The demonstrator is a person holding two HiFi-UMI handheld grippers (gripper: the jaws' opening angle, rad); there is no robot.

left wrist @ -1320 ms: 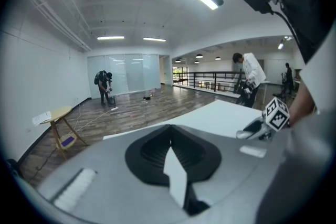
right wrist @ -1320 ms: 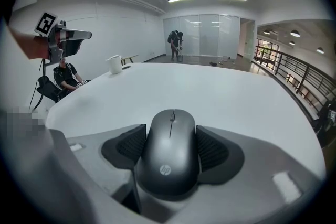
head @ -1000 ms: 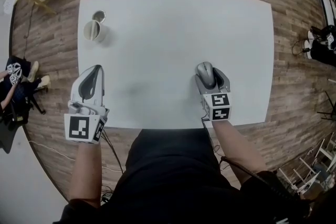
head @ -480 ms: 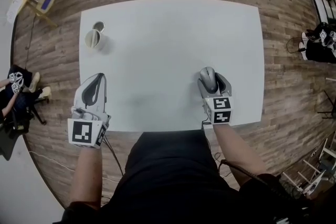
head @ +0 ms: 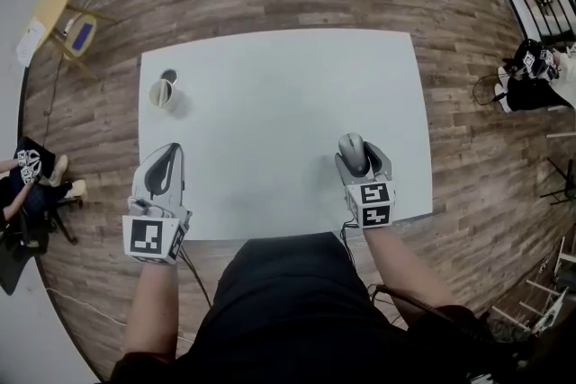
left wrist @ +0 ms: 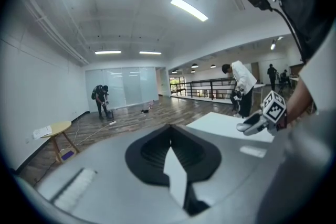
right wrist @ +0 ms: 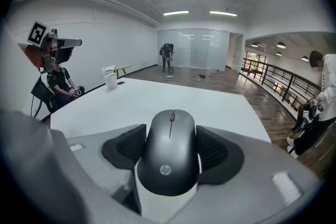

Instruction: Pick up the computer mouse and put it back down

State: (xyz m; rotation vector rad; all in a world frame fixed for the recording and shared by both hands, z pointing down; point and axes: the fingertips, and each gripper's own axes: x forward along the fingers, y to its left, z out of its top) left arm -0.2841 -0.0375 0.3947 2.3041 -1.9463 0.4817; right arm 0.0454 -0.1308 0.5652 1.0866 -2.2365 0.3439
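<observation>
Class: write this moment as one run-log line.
right gripper: shut on computer mouse | left gripper: shut, empty | computer mouse: over white table, near edge

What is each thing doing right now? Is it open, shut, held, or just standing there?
Computer mouse: held, squeezed between the right gripper's pads.
Right gripper: shut on the computer mouse.
Left gripper: shut, with nothing in it.
White cup: standing upright on the table, near its far left corner.
Smaller cup: upright, right beside the white cup.
</observation>
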